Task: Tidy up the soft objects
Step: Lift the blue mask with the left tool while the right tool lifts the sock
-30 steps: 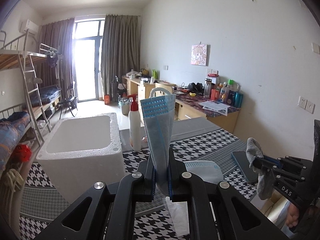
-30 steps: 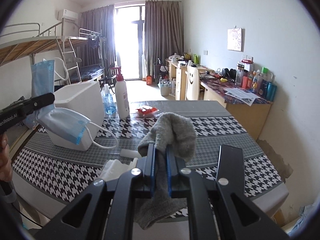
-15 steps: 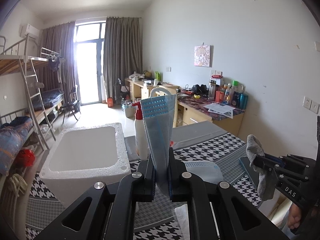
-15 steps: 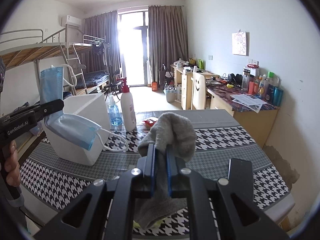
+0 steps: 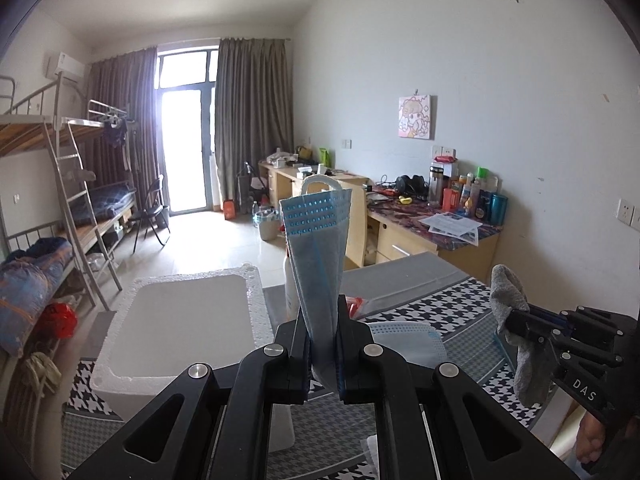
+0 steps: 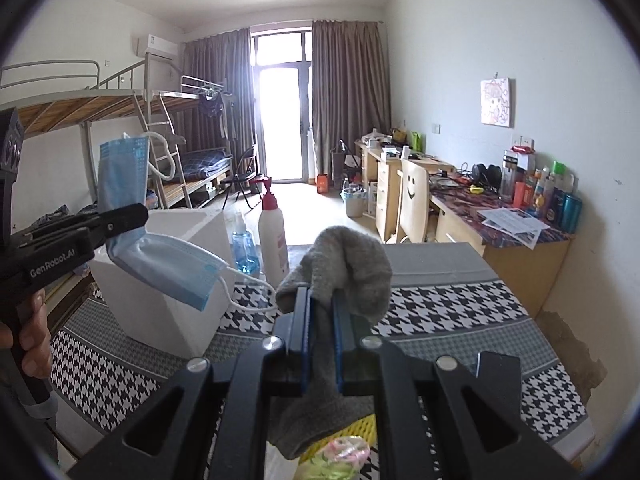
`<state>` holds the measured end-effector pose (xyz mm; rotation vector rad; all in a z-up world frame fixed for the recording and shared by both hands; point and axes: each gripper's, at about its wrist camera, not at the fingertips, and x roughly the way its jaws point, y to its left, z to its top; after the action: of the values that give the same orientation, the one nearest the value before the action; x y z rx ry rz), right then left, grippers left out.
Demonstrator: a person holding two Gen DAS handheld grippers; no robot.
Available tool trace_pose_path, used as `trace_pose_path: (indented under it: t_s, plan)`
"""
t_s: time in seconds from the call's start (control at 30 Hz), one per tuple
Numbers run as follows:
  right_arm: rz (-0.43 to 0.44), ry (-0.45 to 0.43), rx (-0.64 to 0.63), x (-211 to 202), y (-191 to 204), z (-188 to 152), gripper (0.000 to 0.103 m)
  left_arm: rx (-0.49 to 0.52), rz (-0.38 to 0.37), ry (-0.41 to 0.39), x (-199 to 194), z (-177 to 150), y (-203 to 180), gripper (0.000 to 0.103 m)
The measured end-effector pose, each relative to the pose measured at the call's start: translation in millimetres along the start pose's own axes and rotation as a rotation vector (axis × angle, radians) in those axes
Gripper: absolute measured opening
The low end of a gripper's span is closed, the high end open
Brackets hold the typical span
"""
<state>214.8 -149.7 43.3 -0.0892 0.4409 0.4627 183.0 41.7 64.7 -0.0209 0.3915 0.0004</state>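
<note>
My left gripper (image 5: 323, 320) is shut on a blue face mask (image 5: 320, 240) that stands up between its jaws, held above the table just right of the white foam box (image 5: 184, 328). In the right wrist view the left gripper (image 6: 132, 220) and the mask (image 6: 168, 260) hang beside the foam box (image 6: 160, 304). My right gripper (image 6: 320, 312) is shut on a grey sock (image 6: 344, 272) above the table. In the left wrist view the right gripper (image 5: 516, 320) and the sock (image 5: 516, 332) are at the right.
The checked tablecloth (image 6: 440, 308) covers the table. A white pump bottle (image 6: 274, 236) and a blue bottle (image 6: 244, 248) stand behind the box. A yellow item and a green-pink bundle (image 6: 344, 448) lie below my right gripper. A desk (image 6: 500, 216) and a bunk bed (image 6: 100, 120) stand beyond.
Both grippers have risen with their loads; the table and foam box have dropped lower in both views. Both grips are unchanged.
</note>
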Motion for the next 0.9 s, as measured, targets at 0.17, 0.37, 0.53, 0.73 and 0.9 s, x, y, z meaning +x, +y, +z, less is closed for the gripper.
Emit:
trace_pose_path:
  t_s: [0.17,0.37,0.53,0.73,0.9]
  plan:
    - [0.013,0.001,-0.002,6,4,5,0.013,-0.011,0.005,0.007,4,4,7,0.009]
    - [0.033,0.000,-0.011,14,8,12,0.013,-0.028,0.031,-0.001,9,14,16,0.009]
    - [0.052,-0.004,-0.025,19,14,17,0.013,-0.038,0.055,-0.015,10,24,27,0.009]
    - [0.073,-0.005,-0.044,24,23,24,0.013,-0.056,0.087,-0.022,11,28,36,0.009]
    - [0.091,-0.006,-0.053,29,29,29,0.013,-0.065,0.123,-0.021,12,31,43,0.009]
